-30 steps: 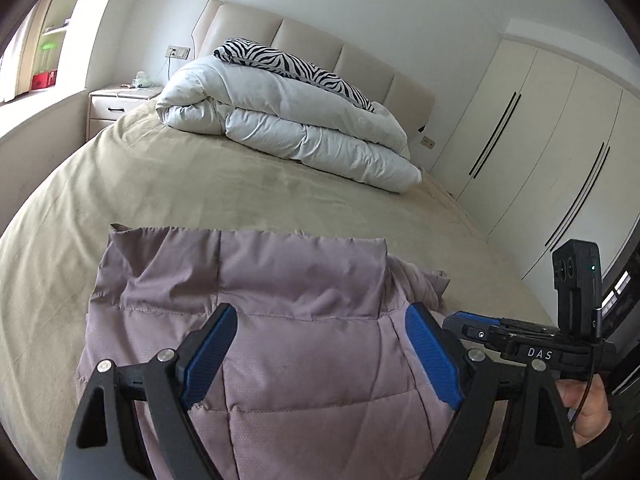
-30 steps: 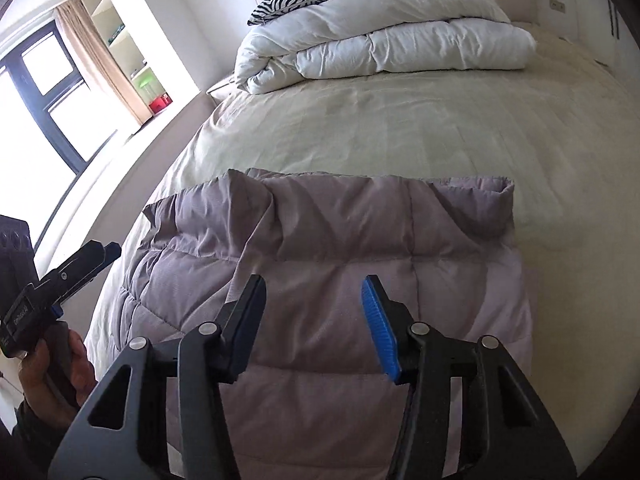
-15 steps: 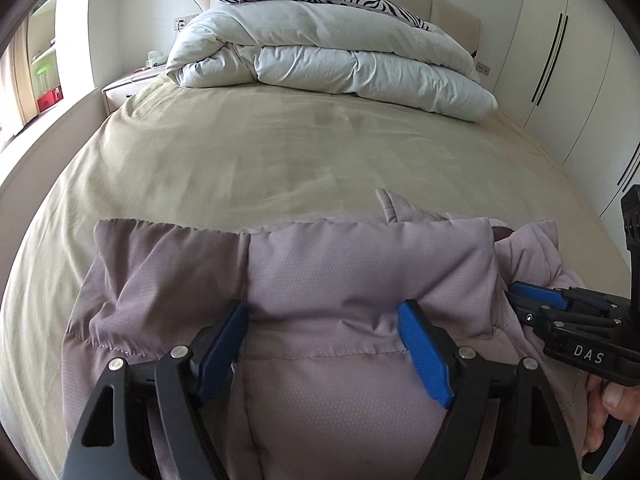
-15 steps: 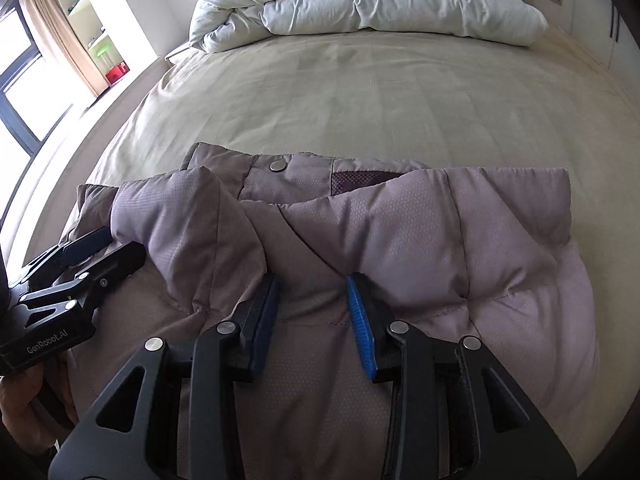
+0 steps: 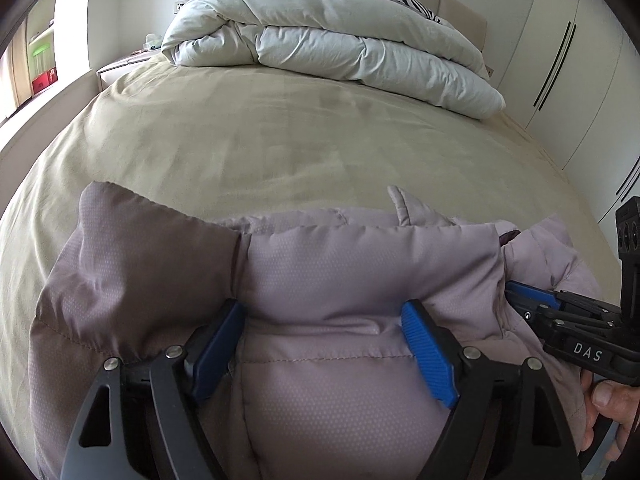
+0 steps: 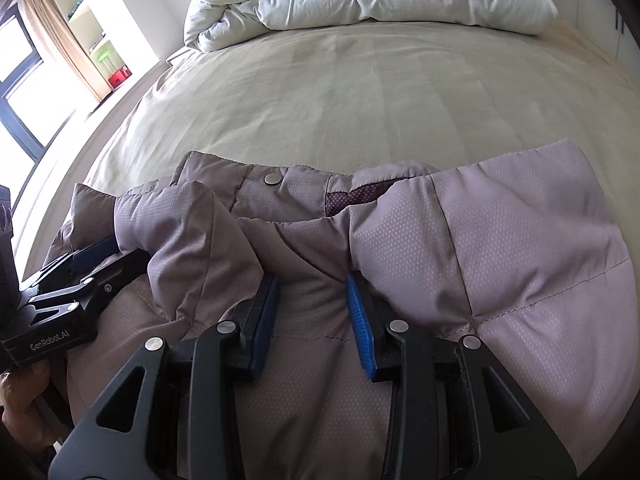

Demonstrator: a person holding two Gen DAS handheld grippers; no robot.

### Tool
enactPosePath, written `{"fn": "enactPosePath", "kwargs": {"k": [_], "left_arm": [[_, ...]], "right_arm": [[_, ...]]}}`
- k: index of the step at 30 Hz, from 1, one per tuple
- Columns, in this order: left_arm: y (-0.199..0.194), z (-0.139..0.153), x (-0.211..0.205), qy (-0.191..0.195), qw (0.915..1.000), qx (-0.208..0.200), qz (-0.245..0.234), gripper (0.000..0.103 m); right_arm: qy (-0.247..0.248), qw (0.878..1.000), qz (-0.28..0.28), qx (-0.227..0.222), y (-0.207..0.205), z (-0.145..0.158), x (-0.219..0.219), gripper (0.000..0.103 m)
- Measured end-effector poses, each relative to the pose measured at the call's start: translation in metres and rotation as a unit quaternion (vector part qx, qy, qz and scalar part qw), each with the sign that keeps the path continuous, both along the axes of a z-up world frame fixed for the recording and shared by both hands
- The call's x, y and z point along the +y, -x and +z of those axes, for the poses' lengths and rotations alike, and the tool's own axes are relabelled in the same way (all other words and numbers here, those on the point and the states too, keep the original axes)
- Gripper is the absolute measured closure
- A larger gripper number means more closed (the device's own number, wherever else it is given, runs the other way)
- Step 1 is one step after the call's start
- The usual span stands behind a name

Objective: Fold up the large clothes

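Right gripper (image 6: 313,304) presses its parted blue pads into the mauve padded jacket (image 6: 500,248) at lower centre; left gripper (image 6: 94,254) at left edge

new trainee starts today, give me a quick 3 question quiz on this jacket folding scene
1. True or false: the mauve puffer jacket lies on the bed.
2. What sits folded at the head of the bed? A) white duvet B) stack of towels C) suitcase
3. Fill in: a round metal ____ shows near the jacket's collar.

Key
1. True.
2. A, the white duvet.
3. Snap button.

Both the left hand-held gripper and right hand-held gripper have jacket fabric between their fingers; a firm grip cannot be confirmed.
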State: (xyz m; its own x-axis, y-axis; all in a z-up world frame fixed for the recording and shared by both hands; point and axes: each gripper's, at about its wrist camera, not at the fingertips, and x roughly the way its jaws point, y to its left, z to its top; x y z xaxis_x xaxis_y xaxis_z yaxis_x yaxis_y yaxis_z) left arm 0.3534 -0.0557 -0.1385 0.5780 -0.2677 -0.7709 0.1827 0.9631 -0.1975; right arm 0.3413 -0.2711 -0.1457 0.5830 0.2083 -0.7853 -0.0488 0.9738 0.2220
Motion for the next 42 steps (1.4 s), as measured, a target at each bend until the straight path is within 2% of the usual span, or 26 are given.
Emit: {"fn": "enactPosePath", "kwargs": {"k": [28, 32, 34, 39, 42], "left_arm": [[0.004, -0.006, -0.005, -0.017, 0.9998, -0.006, 0.006, 0.018], [0.009, 0.005, 0.005, 0.006, 0.9999, 0.011, 0.007, 0.018], [0.025, 0.02, 0.012, 0.007, 0.9998, 0.005, 0.016, 0.019], [0.077, 0.052, 0.025, -0.033, 0.9985, -0.033, 0.029, 0.019], [0.093, 0.049, 0.033, -0.067, 0.9962, -0.03, 0.045, 0.018]], "right_arm": [[0.044, 0.999, 0.003, -0.028, 0.007, -0.004, 0.013, 0.07], [0.066, 0.998, 0.008, -0.016, 0.007, 0.008, 0.019, 0.068], [0.065, 0.998, 0.005, -0.01, 0.015, 0.024, 0.019, 0.067], [0.018, 0.998, 0.021, -0.048, 0.07, 0.06, 0.021, 0.067], [0.034, 0.997, 0.037, -0.057, 0.099, 0.066, 0.033, 0.067]]}}
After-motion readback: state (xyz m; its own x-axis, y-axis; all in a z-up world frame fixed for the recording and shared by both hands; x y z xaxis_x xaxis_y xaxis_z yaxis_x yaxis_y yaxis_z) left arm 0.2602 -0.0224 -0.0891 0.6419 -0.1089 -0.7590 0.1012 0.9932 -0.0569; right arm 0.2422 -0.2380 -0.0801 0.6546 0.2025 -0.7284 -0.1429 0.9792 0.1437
